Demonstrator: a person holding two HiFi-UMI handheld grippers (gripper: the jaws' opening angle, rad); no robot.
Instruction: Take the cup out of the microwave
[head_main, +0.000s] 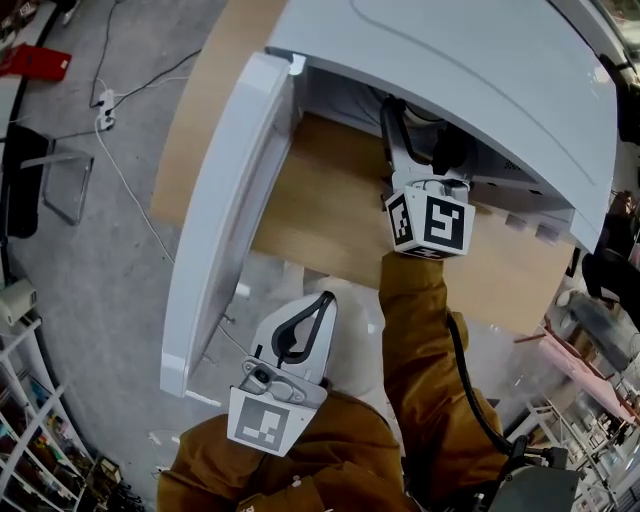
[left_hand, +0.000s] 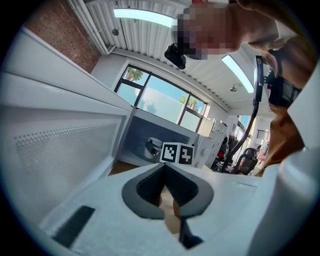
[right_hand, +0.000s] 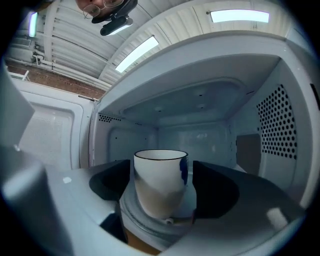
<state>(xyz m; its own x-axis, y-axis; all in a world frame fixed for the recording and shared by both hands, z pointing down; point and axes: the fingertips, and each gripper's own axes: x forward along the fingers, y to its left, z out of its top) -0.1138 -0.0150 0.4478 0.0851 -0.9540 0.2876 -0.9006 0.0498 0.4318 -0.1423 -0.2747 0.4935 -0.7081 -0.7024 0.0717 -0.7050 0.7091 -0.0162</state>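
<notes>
Head view: the white microwave (head_main: 480, 70) roof is hiding the cup and the forward end of the right gripper (right_hand: 163, 172); only that gripper's marker cube (head_main: 430, 222) and a brown sleeve (head_main: 420, 340) are showing. Right gripper view: the cup (right_hand: 159, 182), white with a dark rim, is standing upright on the turntable (right_hand: 145, 220) inside the cavity. The jaws are sitting released on either side of it, a thin gap showing at the right jaw; contact at the left jaw is hard to judge. A blue mark on the cup's right side is cut off by the curve and unreadable; the handle is not showing. The left gripper (left_hand: 165, 166) is waiting outside by the open door (head_main: 215, 220), jaws clenched on nothing. No legible writing anywhere. The microwave is resting on a wooden desk (head_main: 330, 200) over grey floor (head_main: 60, 260) with a trailing cable (head_main: 130, 190). Windows (left_hand: 160, 100), a brick wall (left_hand: 60, 35) and strip lights (right_hand: 239, 16) are showing above.
</notes>
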